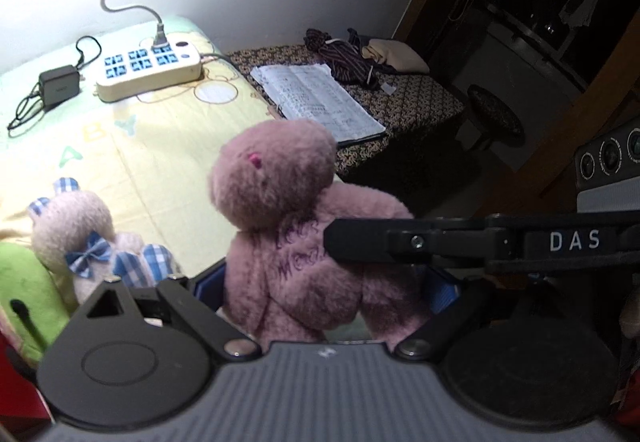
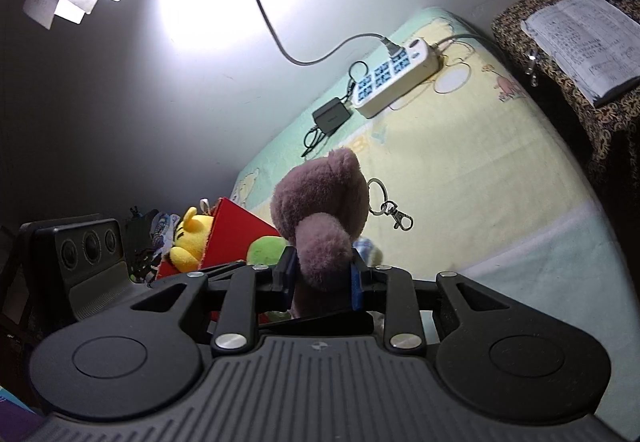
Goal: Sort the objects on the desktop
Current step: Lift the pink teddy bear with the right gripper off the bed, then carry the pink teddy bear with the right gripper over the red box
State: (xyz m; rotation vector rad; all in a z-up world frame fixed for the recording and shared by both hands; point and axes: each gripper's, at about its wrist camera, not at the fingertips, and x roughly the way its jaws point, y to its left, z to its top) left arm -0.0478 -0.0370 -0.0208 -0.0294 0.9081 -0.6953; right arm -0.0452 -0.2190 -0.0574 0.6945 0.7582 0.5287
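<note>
A pink plush bear (image 1: 276,193) stands upright between the spread fingers of my left gripper (image 1: 324,288). Its blue pads (image 1: 208,284) sit at either side of the bear's body and do not visibly press it. My right gripper (image 2: 320,278) is shut on the bear (image 2: 320,197) low on its body, and one of its black fingers (image 1: 400,242) reaches in from the right across the bear's chest. A keyring (image 2: 390,207) hangs from the bear's head. The bear is lifted above the yellow-green blanket (image 1: 168,161).
A cream bear with blue plaid bows (image 1: 80,242) and a green plush (image 1: 24,290) lie at the left. A yellow plush (image 2: 192,238) leans on a red box (image 2: 236,230). A power strip (image 1: 148,69) and charger (image 1: 58,85) lie at the back, with an open notebook (image 1: 316,97) on a patterned table.
</note>
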